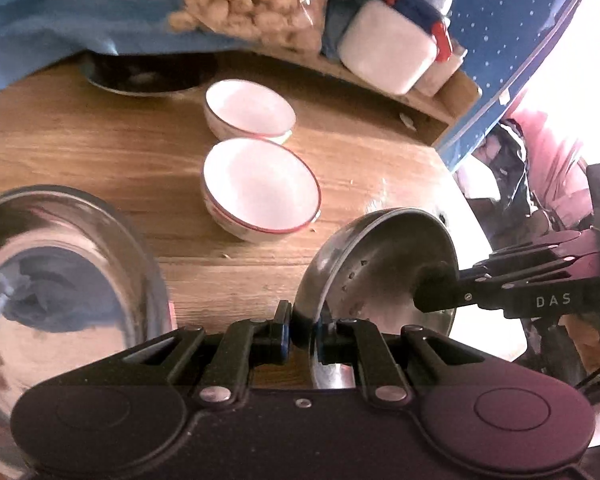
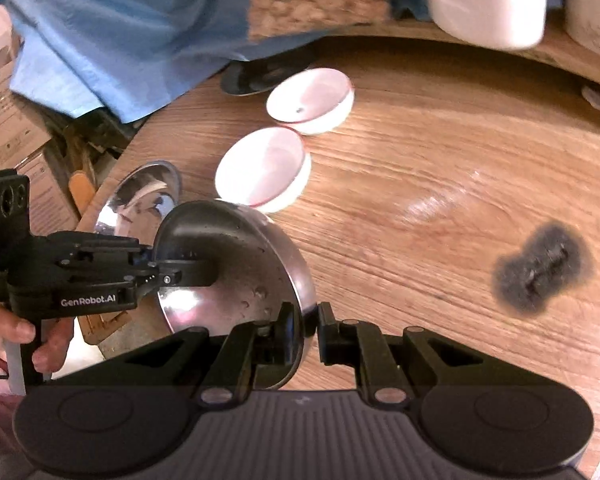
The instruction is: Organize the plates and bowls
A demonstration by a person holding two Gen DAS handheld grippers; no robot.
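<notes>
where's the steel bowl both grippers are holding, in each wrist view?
Left wrist: steel bowl low, right of centre, tilted.
Right wrist: steel bowl low, left of centre.
Shared landmark: the two white bowls just behind it on the wooden table.

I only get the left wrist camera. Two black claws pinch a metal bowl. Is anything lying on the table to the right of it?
Observer: Yes. The right wrist view shows a dark fuzzy patch on the wooden table, well clear of the metal bowl.
Operator: Who holds the left claw?
Observer: A person. Bare fingers wrap around its handle.
Operator: What's beside the table on that side?
Observer: Cardboard boxes, beyond the table's edge.
</notes>
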